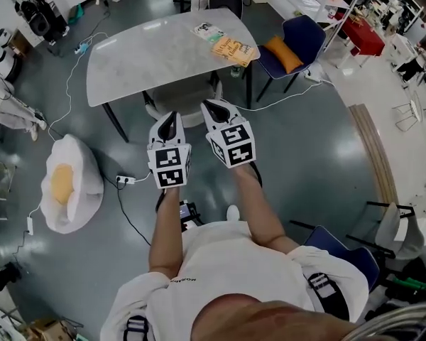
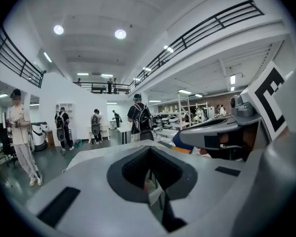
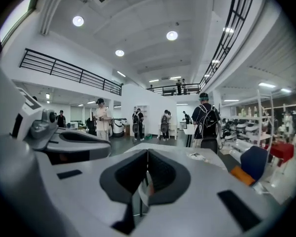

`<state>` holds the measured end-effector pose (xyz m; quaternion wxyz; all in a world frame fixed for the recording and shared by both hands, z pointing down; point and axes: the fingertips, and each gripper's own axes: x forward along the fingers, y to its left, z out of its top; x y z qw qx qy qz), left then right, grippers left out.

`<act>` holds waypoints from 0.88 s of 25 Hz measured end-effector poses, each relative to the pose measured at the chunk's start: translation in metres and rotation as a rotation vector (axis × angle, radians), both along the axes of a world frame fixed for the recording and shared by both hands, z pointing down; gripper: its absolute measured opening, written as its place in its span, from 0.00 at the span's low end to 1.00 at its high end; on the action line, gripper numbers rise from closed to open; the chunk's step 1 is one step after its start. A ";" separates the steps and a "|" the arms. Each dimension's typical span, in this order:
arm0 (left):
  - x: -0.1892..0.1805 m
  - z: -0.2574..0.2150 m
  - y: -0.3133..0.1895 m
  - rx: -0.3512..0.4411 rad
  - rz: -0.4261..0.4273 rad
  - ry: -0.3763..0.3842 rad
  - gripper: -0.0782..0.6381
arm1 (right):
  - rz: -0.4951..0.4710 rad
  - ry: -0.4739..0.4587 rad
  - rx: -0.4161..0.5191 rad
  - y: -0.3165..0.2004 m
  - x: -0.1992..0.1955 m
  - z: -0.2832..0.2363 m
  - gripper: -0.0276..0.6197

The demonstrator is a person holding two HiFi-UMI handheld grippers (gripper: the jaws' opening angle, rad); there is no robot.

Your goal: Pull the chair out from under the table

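Pointing side by side toward the table's near edge, the left gripper (image 1: 167,125) and right gripper (image 1: 214,109) are seen with jaws pressed together, nothing held between them. Directly ahead, just beyond both tips, the chair (image 1: 181,101) is tucked under the table (image 1: 149,55), its backrest running crosswise to the grippers. The right tip is judged slightly nearer.
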<state>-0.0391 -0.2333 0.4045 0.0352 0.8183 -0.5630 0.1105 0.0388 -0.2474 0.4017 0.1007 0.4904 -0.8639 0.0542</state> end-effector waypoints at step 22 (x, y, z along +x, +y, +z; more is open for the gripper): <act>0.013 0.108 -0.056 -0.191 0.090 -0.146 0.12 | -0.120 0.196 -0.182 -0.056 -0.006 0.120 0.07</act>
